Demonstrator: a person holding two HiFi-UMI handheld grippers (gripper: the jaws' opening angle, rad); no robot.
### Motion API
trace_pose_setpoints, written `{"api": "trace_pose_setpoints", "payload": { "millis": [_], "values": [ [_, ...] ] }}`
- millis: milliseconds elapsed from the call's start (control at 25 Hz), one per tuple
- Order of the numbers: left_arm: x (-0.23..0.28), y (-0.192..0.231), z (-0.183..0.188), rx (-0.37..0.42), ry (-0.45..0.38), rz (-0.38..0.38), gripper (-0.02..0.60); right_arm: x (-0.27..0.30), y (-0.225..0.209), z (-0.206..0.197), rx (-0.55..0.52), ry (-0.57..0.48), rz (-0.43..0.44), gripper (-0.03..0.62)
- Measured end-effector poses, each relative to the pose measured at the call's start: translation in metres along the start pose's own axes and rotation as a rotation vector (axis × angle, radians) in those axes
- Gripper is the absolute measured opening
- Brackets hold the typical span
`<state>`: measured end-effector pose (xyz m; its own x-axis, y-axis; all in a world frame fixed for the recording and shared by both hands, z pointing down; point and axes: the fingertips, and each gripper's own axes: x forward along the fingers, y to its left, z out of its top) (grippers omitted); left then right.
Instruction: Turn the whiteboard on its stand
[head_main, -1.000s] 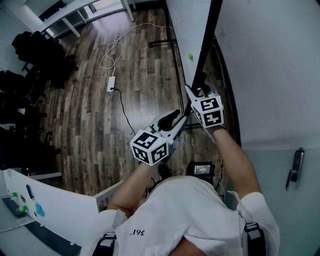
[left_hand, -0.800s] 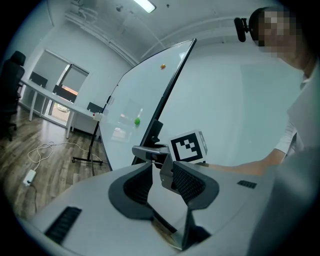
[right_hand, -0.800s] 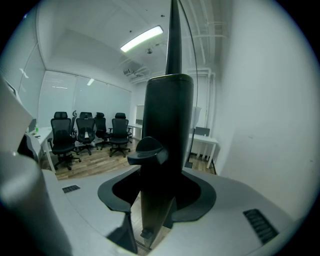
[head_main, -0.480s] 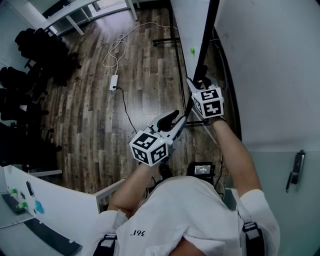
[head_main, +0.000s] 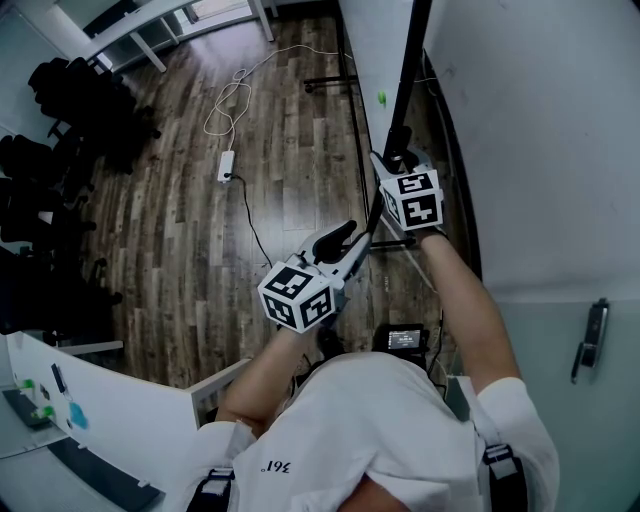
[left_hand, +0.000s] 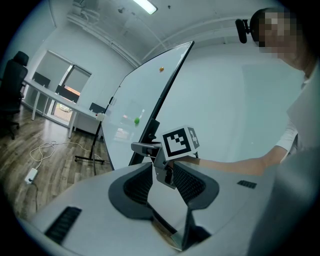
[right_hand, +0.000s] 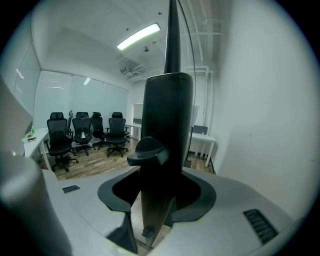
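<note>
The whiteboard (head_main: 372, 40) stands edge-on in the head view, its black frame edge (head_main: 410, 85) running down toward me. My right gripper (head_main: 397, 165) is shut on that frame edge, and in the right gripper view the black frame post (right_hand: 167, 130) fills the gap between the jaws of the right gripper (right_hand: 157, 187). My left gripper (head_main: 350, 236) hangs open lower down and to the left, just short of the board. In the left gripper view the left gripper (left_hand: 166, 181) holds nothing, and past it are the board face (left_hand: 135, 100) and the right gripper's marker cube (left_hand: 178, 142).
A power strip (head_main: 224, 166) with a white cable lies on the wood floor. Black office chairs (head_main: 60, 110) crowd the left side. The stand's foot (head_main: 328, 83) reaches left. A wall (head_main: 540, 130) runs close on the right. A second board (head_main: 110, 420) is at bottom left.
My right gripper has shifted a little farther up along the frame edge, and the board's edge has swung slightly. The left gripper has hardly moved.
</note>
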<state>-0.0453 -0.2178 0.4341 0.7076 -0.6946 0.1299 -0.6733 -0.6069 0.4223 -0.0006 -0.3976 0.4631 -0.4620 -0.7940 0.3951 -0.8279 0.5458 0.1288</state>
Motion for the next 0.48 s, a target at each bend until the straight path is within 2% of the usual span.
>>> {"api": "trace_pose_setpoints", "payload": {
  "millis": [480],
  "values": [
    [0.003,-0.009,-0.007,-0.010,0.000,-0.015,0.137,-0.015,0.006,-0.009,0.014,-0.003,-0.008,0.193]
  ]
}}
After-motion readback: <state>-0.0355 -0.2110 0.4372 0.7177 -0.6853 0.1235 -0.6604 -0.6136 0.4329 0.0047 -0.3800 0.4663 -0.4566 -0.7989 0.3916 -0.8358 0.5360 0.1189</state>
